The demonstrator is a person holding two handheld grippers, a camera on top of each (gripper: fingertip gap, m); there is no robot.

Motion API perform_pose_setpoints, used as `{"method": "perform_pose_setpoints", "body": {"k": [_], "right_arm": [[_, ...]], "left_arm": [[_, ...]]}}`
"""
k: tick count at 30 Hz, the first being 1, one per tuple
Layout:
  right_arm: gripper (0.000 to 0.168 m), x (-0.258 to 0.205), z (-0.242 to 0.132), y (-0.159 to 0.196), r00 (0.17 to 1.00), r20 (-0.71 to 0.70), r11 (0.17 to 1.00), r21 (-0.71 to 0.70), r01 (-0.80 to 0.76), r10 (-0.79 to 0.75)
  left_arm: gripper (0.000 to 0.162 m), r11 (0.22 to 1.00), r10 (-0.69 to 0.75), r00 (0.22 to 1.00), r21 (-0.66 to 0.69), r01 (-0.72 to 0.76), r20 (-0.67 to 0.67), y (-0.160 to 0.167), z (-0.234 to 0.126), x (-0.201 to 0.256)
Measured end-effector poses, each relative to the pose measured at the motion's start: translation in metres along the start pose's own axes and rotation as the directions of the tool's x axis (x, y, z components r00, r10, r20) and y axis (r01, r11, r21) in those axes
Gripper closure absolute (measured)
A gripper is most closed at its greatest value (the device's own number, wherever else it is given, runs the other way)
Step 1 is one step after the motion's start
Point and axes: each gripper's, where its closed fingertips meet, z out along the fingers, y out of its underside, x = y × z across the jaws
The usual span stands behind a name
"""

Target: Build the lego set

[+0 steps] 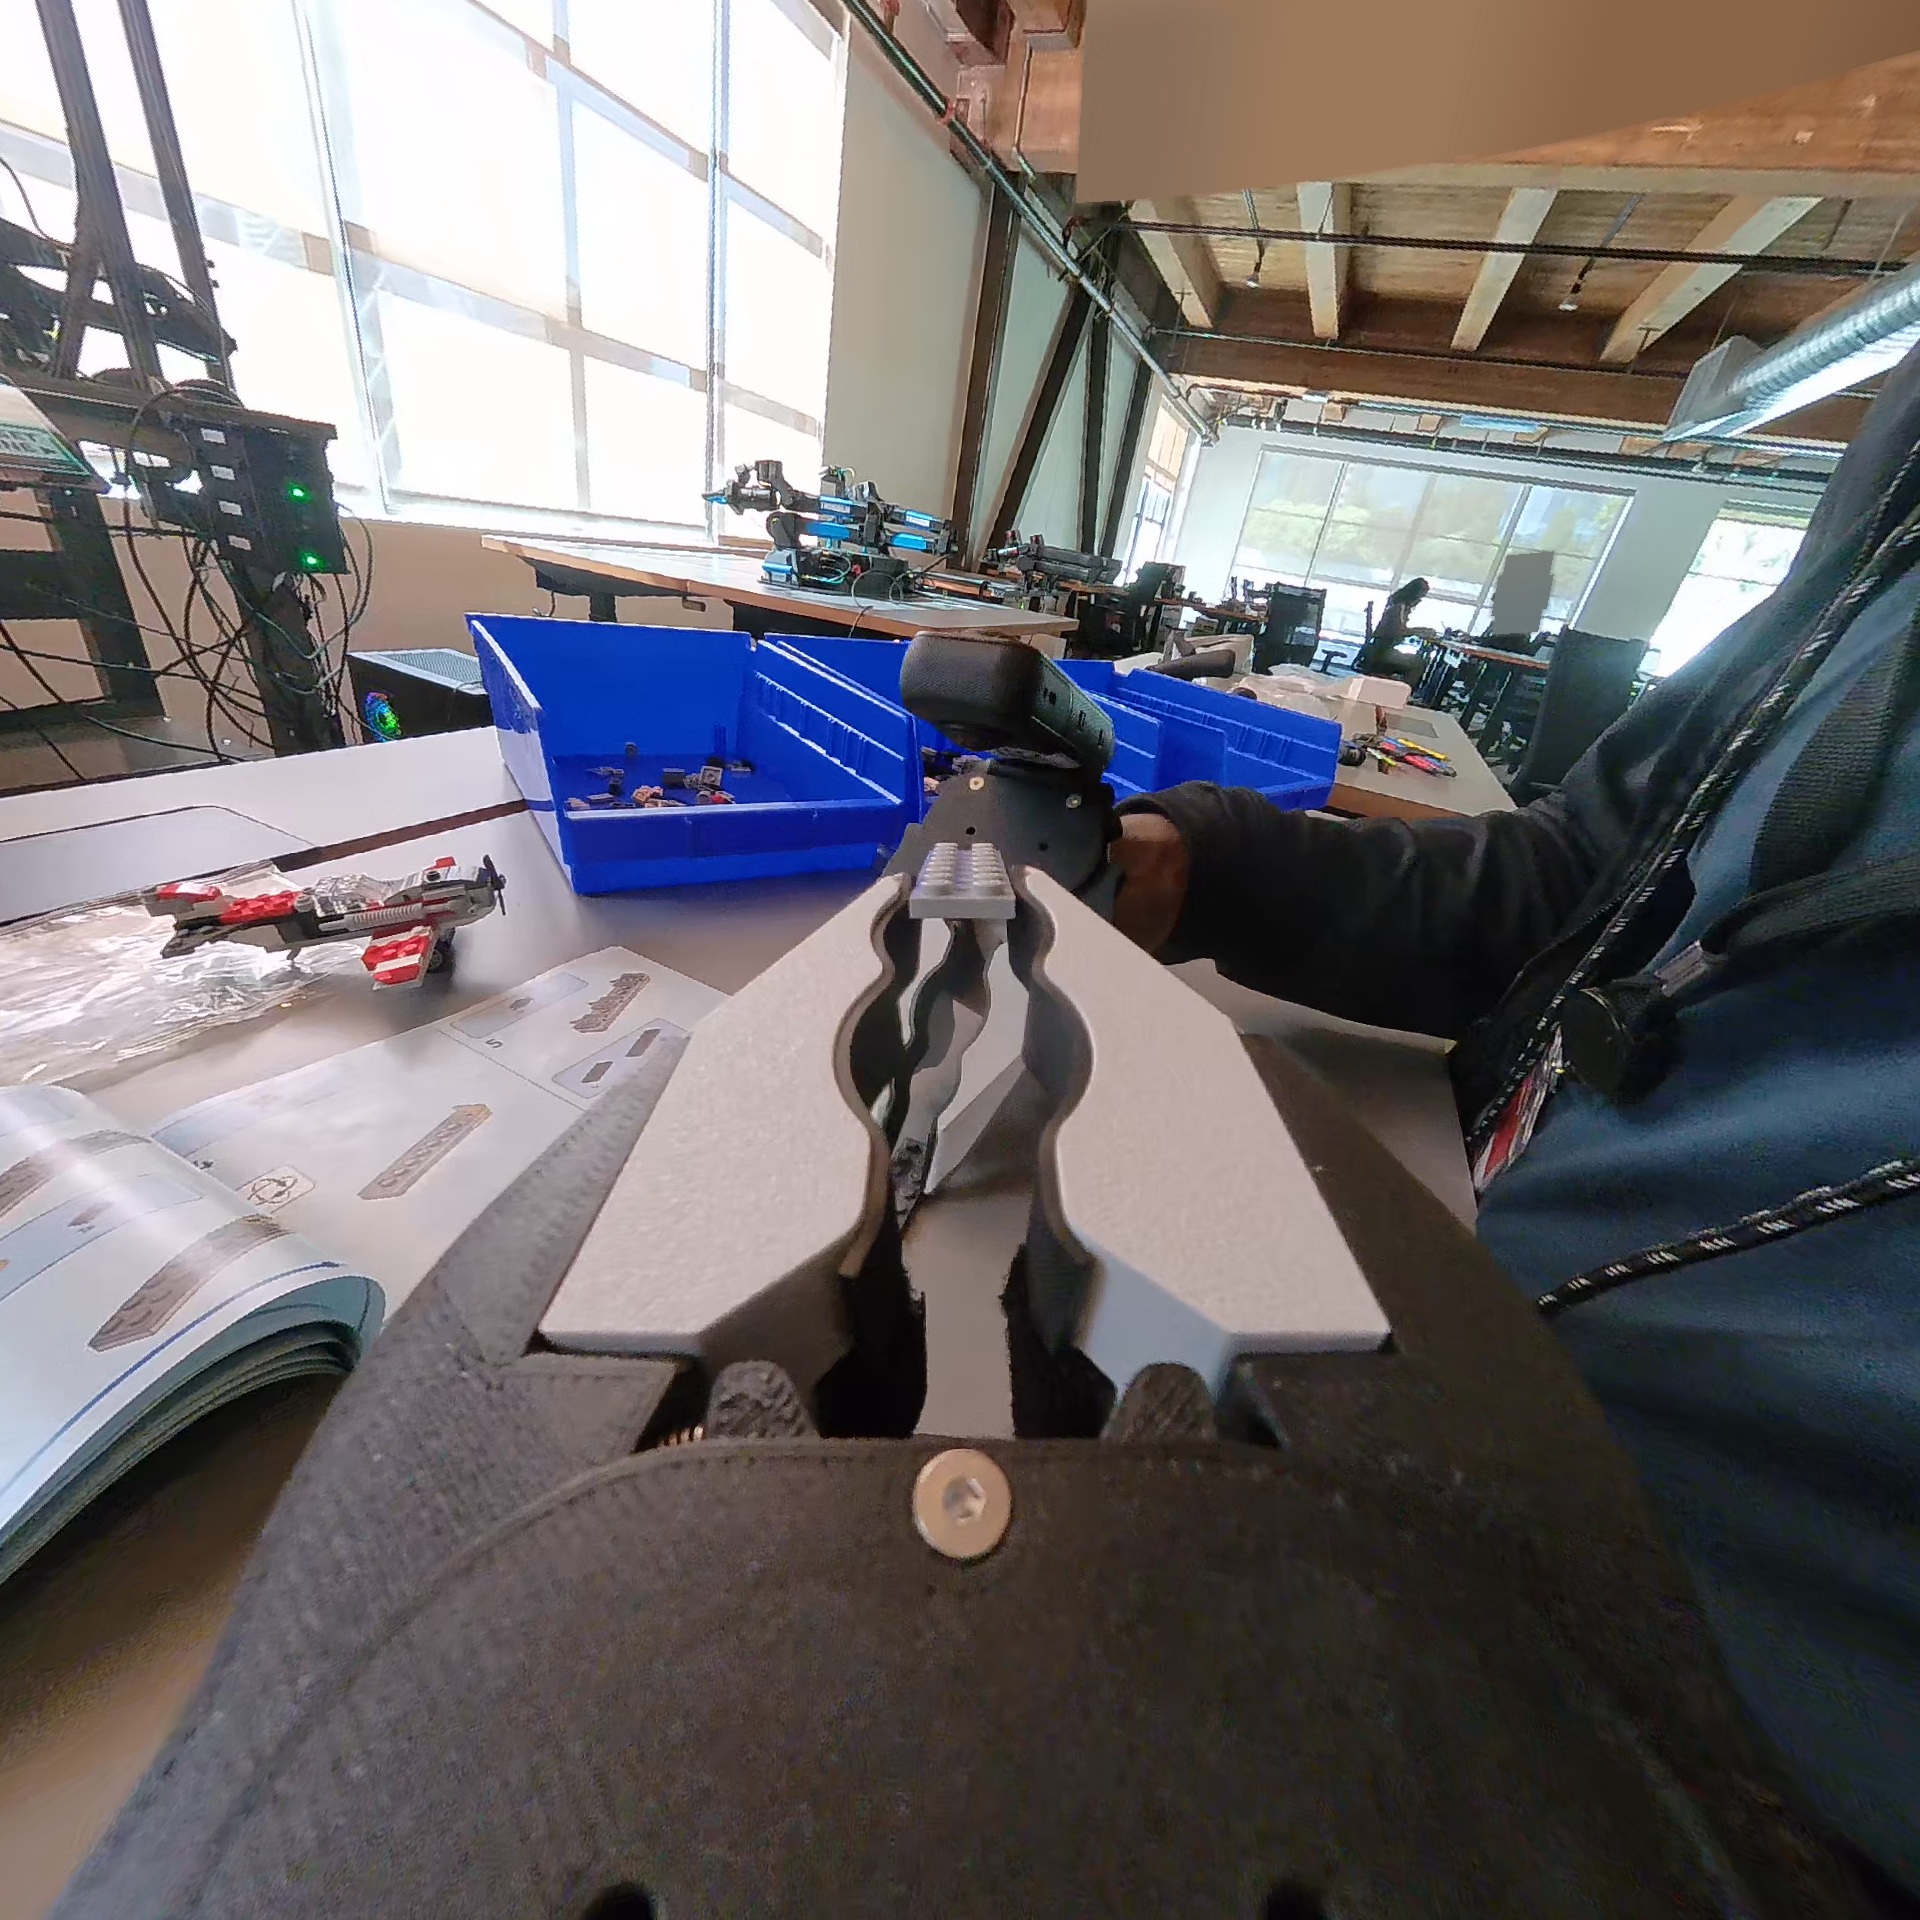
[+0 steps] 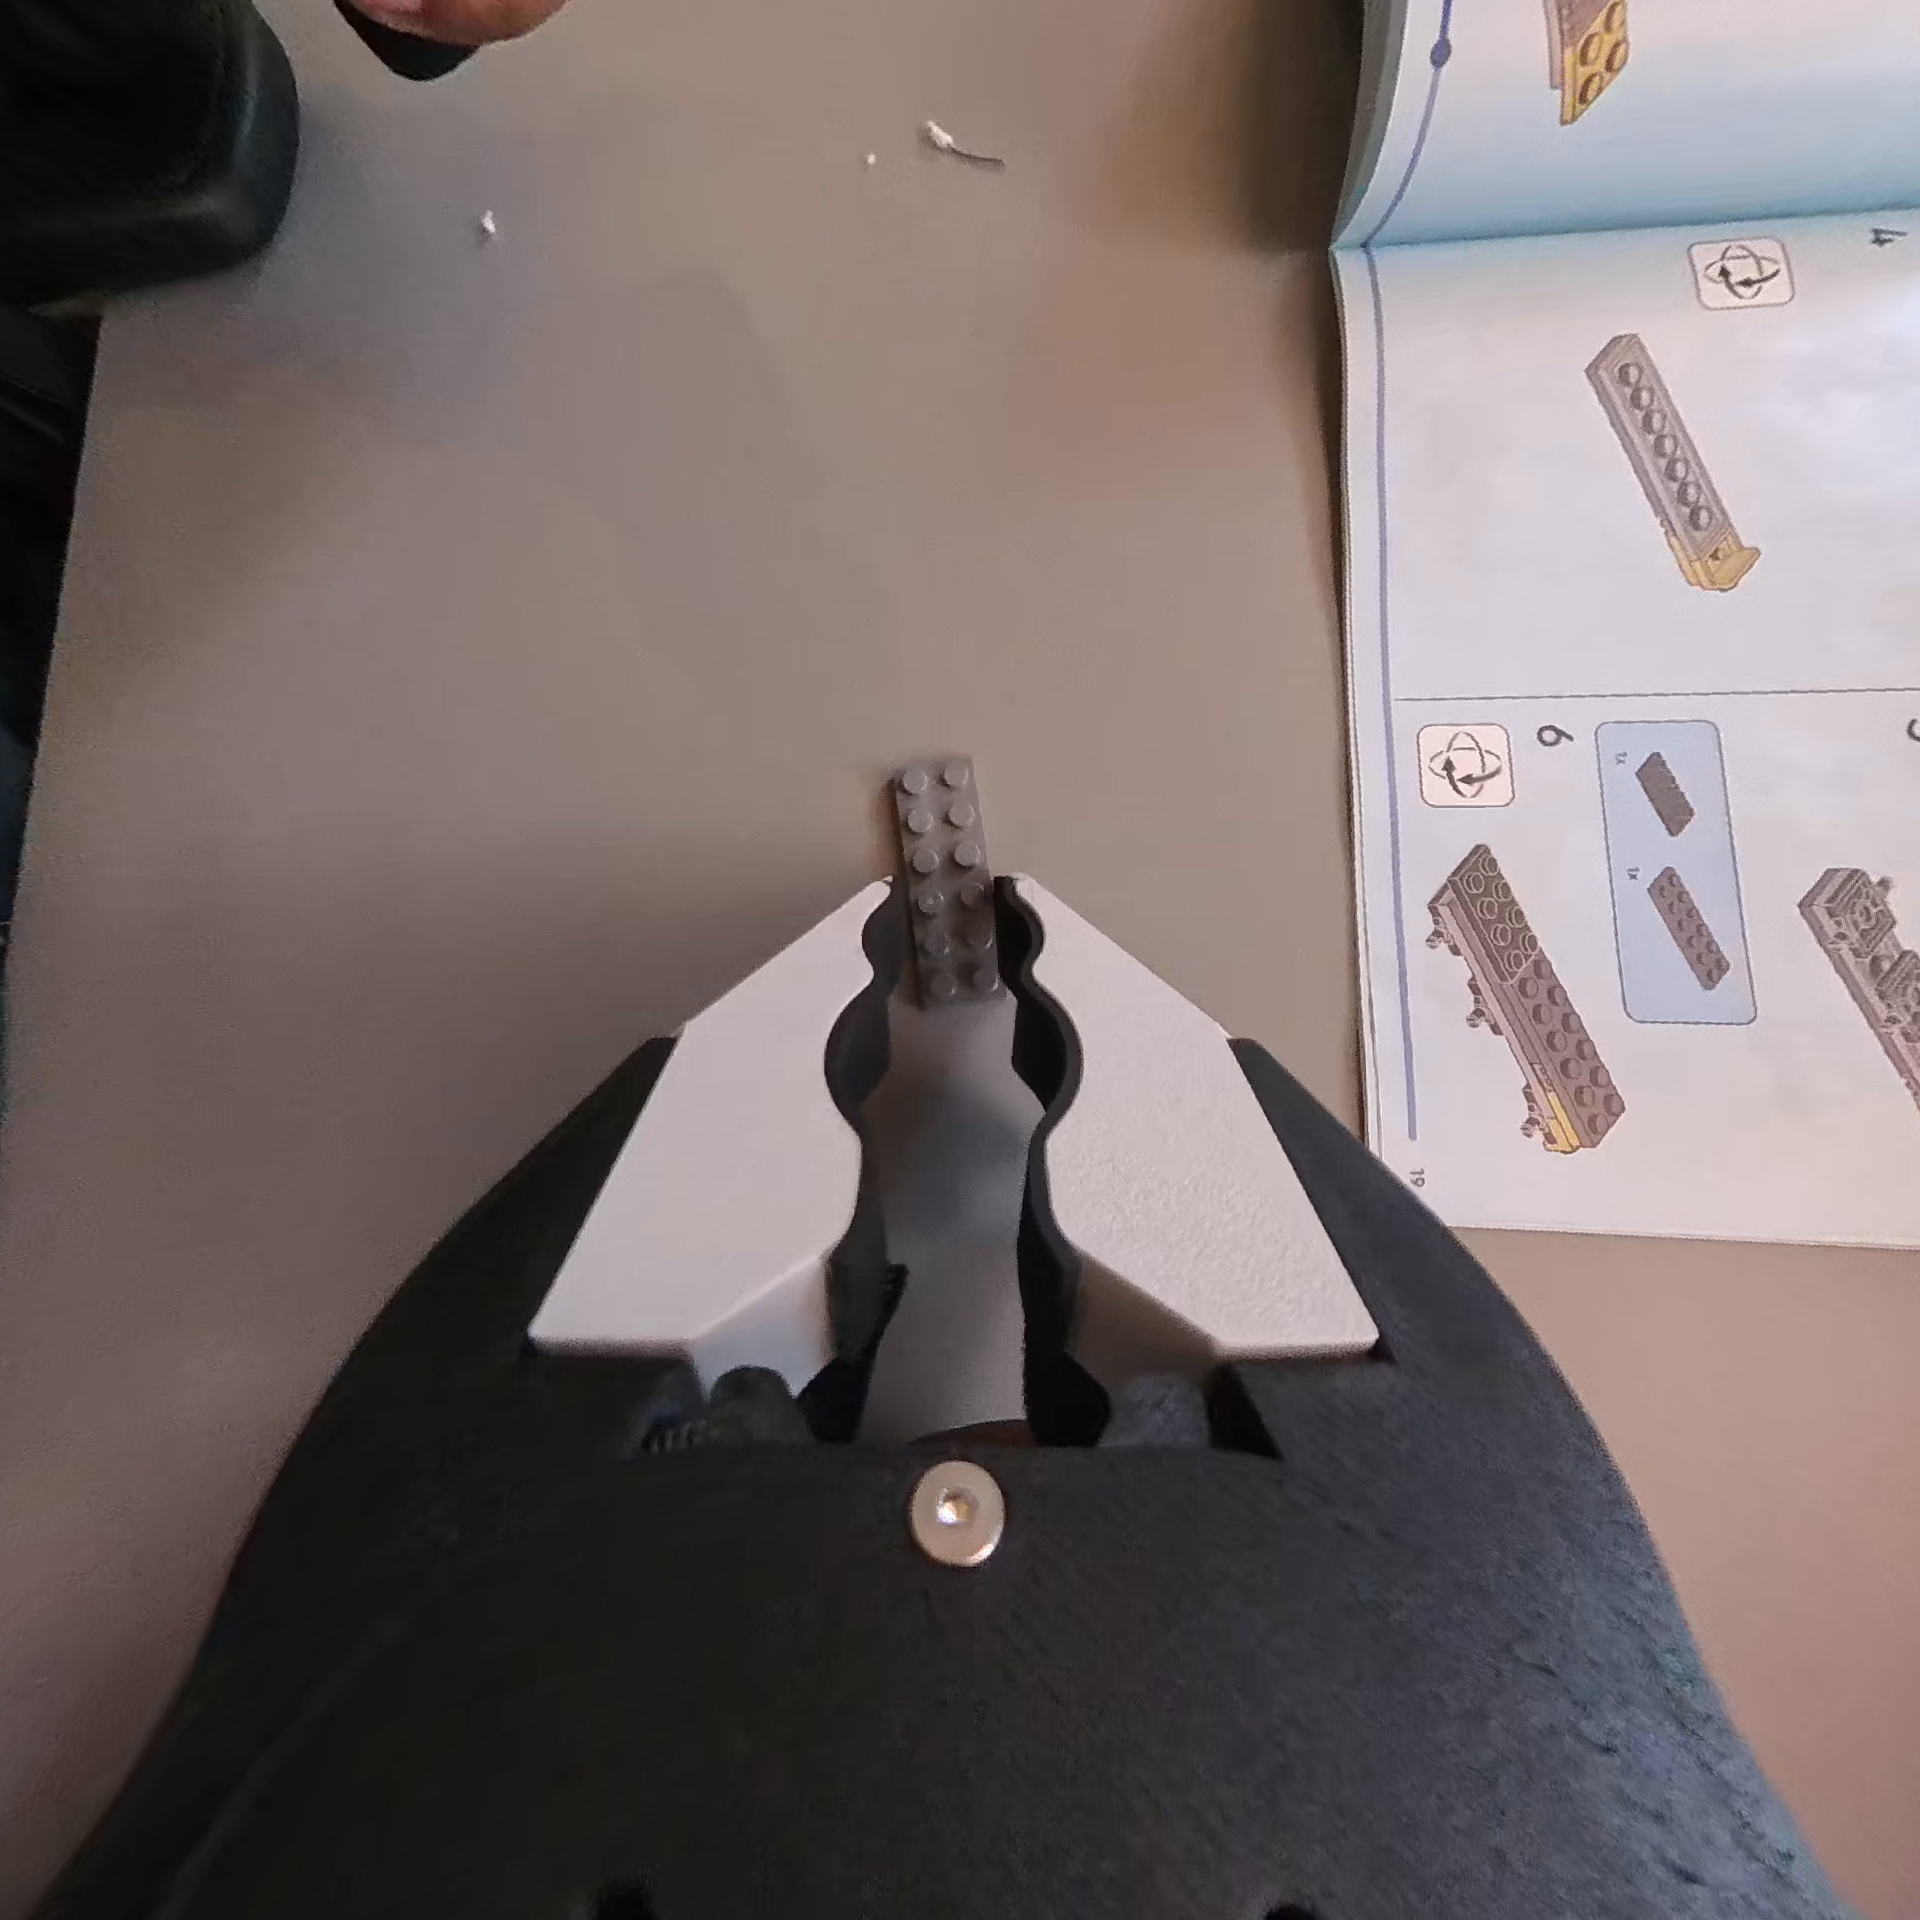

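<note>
In the left wrist view my left gripper (image 1: 961, 896) is shut on a light grey studded plate (image 1: 961, 881), held at its fingertips above the table. In the right wrist view my right gripper (image 2: 943, 885) points down at the table. Its jaws sit against both long sides of a dark grey two-stud-wide plate (image 2: 943, 862), which lies flat with its far end sticking out past the tips. From the left wrist view, the right gripper's black body (image 1: 1029, 821) is straight ahead, and the dark plate (image 1: 912, 1164) shows through the gap between my fingers.
An open instruction booklet (image 1: 156, 1247) lies on the left and also shows in the right wrist view (image 2: 1662, 727). A red and grey lego plane (image 1: 332, 914) rests on a clear plastic bag (image 1: 73, 987). Blue bins (image 1: 707, 769) with small parts stand behind. A person's sleeve (image 1: 1351, 894) reaches in from the right. There is about 15 centimeters between the tips of the two grippers.
</note>
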Motion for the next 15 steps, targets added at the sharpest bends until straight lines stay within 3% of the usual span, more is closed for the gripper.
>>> {"method": "perform_pose_setpoints", "body": {"k": [8, 15], "right_arm": [[0.152, -0.002, -0.016, -0.014, 1.000, 0.017, 0.995, 0.093, -0.023, 0.021], [0.152, -0.009, -0.081, -0.076, 0.999, 0.037, 0.949, 0.314, 0.022, -0.036]], "left_arm": [[0.147, 1.000, 0.001, 1.000, 0.013, -0.001, -0.007, -0.002, 0.000, 0.001], [0.147, 1.000, -0.009, 1.000, 0.004, 0.009, -0.012, 0.000, 0.002, 0.002]]}}
